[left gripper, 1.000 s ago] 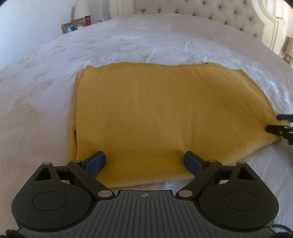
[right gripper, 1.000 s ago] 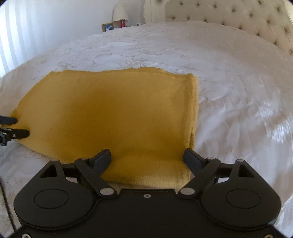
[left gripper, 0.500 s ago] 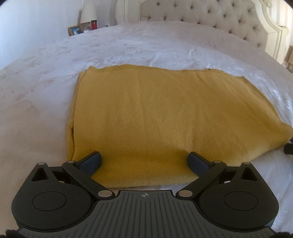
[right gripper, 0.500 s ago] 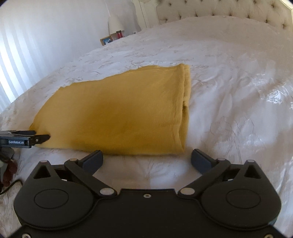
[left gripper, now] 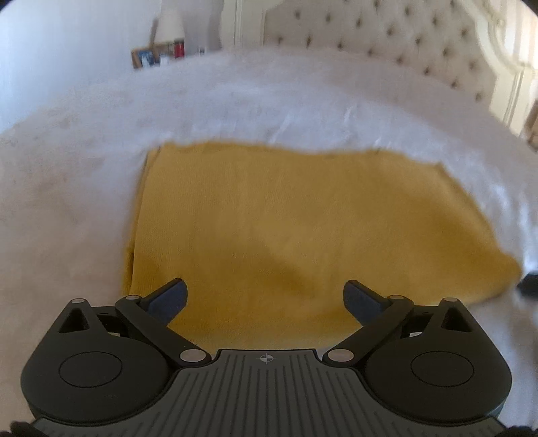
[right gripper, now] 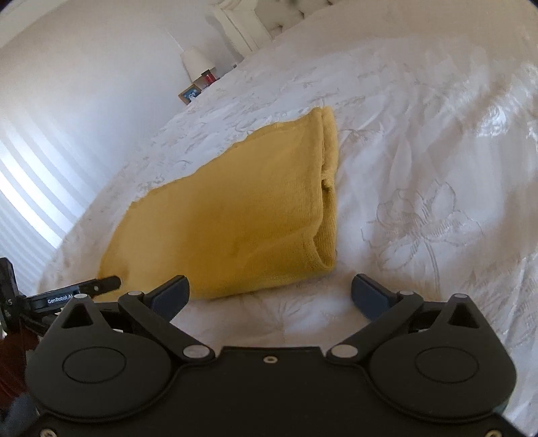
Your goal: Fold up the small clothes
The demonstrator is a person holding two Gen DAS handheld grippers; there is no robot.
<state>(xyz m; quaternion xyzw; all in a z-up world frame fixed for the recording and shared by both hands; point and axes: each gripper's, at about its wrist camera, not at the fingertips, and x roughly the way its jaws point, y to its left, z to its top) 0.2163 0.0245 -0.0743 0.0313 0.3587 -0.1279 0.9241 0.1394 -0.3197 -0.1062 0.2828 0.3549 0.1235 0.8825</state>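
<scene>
**Both grippers off the folded knit**

Since a second ago the right gripper [right gripper: 269, 292] has slid off the cloth's near edge and rolled, so its view now tilts and its fingers frame bare bedspread instead of yellow knit; the left gripper [left gripper: 265, 297] has lifted a little and its view is blurred.

By size: the white embroidered bedspread [right gripper: 420, 174] fills both views, with a tufted headboard [left gripper: 386, 37] at its far end. On it lies the yellow knit garment [left gripper: 285, 228], folded into a flat rectangle, its layered fold edge showing on the right side in the right wrist view [right gripper: 328, 188]. Beyond the bed's far left corner stand a lamp [left gripper: 169, 27], a small picture frame [left gripper: 143, 58] and a red container [left gripper: 179, 49].

The left gripper hangs over the garment's near edge with its jaws spread wide, gripping nothing; whether its pads touch the knit I cannot tell. The right gripper is likewise spread wide and empty, just beside the garment's near right corner, over bare bedspread. In the right wrist view the left gripper's finger [right gripper: 101, 284] reaches to the garment's near left corner.
</scene>
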